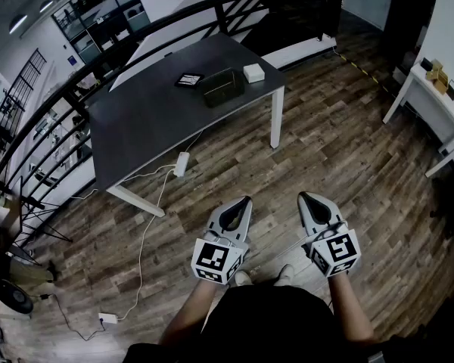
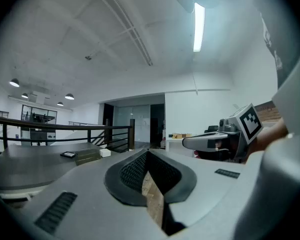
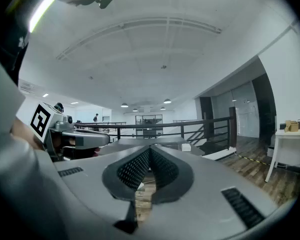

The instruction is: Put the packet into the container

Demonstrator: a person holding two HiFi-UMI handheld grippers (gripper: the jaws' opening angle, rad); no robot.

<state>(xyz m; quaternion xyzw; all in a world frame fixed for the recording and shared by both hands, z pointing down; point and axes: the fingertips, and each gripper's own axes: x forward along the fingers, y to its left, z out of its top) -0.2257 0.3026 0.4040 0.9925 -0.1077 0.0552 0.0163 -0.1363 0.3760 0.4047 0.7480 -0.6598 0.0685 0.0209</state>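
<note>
Both tongs are pinched together with nothing between them.

Head view: left tongs (image 1: 244,201) and right tongs (image 1: 304,197) sit side by side down at 6 o'clock over the wood floor (image 1: 348,142). They're well apart from the dark worktop (image 1: 136,119), which is up around 11 o'clock. On it the packet (image 1: 189,79) lies flat just beside the container (image 1: 223,87), at its 9 o'clock, so it's outside it. A small white box (image 1: 253,72) sits at the container's 2 o'clock. A white adapter (image 1: 181,163) with a cable lies on the floor by the worktop's near edge.

Left gripper view: the jaw tips meet, and only floorboards show through the slit behind them. The right tongs (image 2: 186,143) poke in at 3 o'clock. The worktop (image 2: 30,166) is off at 9 o'clock, with packet (image 2: 67,154), container (image 2: 87,157) and white box (image 2: 105,153) in a row.

Right gripper view: same deal, jaws together. The left tongs (image 3: 106,138) are at 9 o'clock and the worktop (image 3: 140,143) is straight ahead beyond the tips. The white box (image 3: 186,147) is on its right end. I can't pick out the packet or container from here.
</note>
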